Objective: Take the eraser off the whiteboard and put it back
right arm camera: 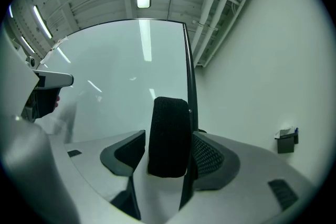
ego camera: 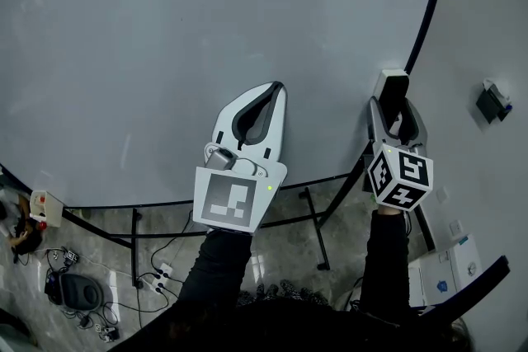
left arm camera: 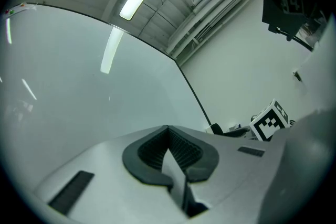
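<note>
We grip the eraser [right arm camera: 168, 134] between the right gripper [right arm camera: 169, 150] jaws at lower centre, its long axis upright along them. The whiteboard [right arm camera: 115, 86] lies straight ahead and leftward, its black edge [right arm camera: 188, 65] just behind the eraser. The left gripper [left arm camera: 168, 136], jaws pressed together on nothing, is farther off.
</note>
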Available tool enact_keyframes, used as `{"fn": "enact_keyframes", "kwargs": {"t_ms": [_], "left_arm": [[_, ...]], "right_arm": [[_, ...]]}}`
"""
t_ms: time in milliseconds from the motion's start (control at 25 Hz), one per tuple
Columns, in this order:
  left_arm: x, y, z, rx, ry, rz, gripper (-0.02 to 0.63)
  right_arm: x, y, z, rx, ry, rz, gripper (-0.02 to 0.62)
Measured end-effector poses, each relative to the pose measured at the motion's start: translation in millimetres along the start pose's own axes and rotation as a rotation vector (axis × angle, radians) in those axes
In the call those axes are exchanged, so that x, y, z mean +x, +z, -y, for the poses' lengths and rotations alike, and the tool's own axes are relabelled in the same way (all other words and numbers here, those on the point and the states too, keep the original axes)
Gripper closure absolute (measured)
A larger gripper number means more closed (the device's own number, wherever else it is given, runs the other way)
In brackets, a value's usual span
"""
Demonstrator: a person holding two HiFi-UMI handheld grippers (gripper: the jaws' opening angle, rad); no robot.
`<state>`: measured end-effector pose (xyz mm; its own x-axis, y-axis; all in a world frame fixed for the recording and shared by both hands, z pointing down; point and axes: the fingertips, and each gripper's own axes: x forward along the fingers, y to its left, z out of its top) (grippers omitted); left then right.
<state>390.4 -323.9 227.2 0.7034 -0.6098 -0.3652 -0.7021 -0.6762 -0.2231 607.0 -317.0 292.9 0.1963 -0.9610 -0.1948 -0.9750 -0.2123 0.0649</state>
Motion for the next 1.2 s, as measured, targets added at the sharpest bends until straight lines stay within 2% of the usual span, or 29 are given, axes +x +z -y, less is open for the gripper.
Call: {"fn": "enact_keyframes", "kwargs": {"t_ms": [400,600,640,760,880,1200], "left_arm": [[-4,-9,9,-0.047,-0.03,-0.012,0.6],[-6,-7,8,-0.066,-0.04,-0.003,0.6],[-7,-6,8,-0.067,-0.042,0.0,0.6],[-8,-5,9,-0.071,-0.049,0.003,0.6],[-9,-6,9,-0.077,-0.053,0.002,0.6],[-13,-8,9,-0.087,-0.07,-0.002,0.6]], "right_arm": [[-28,27,-8,-0.073,-0.033,0.055,0.319],[-41,40,-20,-0.051,-0.02,0.102,0.321],[-43,42,-22,-0.055,-0.026,0.107,0.331],[-52,47,-23,-0.066,-0.048,0.123,0.475],[-59,52,-24,-0.057,-0.055,0.136,0.573],[-70,55,-37,-0.102,-0.063,0.119,0.584]]}}
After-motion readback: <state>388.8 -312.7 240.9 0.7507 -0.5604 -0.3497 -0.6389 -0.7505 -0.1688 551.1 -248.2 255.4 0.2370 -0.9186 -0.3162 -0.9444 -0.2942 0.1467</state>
